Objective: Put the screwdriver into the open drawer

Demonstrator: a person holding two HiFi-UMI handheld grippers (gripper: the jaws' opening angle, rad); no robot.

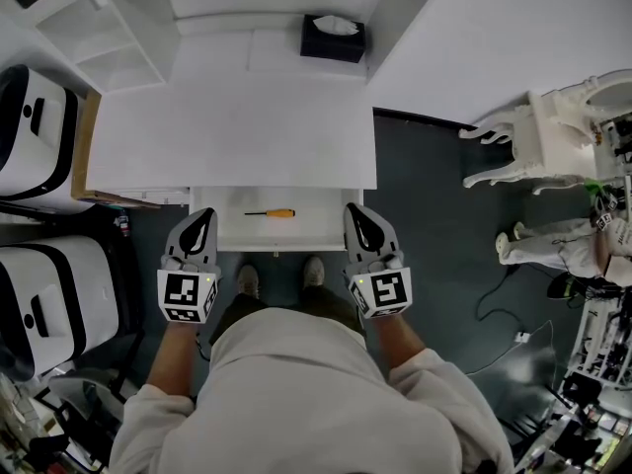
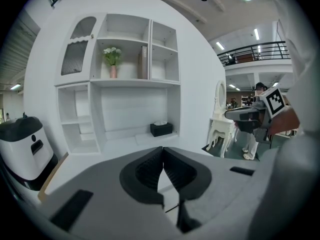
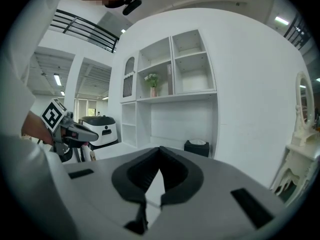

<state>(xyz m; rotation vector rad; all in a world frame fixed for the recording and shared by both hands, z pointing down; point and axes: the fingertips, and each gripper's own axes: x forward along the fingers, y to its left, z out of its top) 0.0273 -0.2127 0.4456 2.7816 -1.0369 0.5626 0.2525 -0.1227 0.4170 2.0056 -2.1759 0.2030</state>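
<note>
In the head view a screwdriver (image 1: pixel 271 212) with an orange handle and dark shaft lies flat inside the open white drawer (image 1: pixel 229 235) of the white desk (image 1: pixel 237 131). My left gripper (image 1: pixel 200 221) hovers at the drawer's left front corner, jaws shut and empty. At the drawer's right front corner my right gripper (image 1: pixel 357 217) is likewise shut with nothing in it. In the left gripper view the left gripper (image 2: pixel 163 149) has its tips meeting; the right gripper (image 3: pixel 159 149) looks the same in its own view. Neither touches the screwdriver.
A black tissue box (image 1: pixel 333 38) sits at the desk's back. White shelving (image 1: pixel 109 28) rises at the back left. Two white-and-black machines (image 1: pixel 35 126) stand at the left, a white chair (image 1: pixel 538 136) at the right. A cable (image 1: pixel 499 309) trails on the dark floor.
</note>
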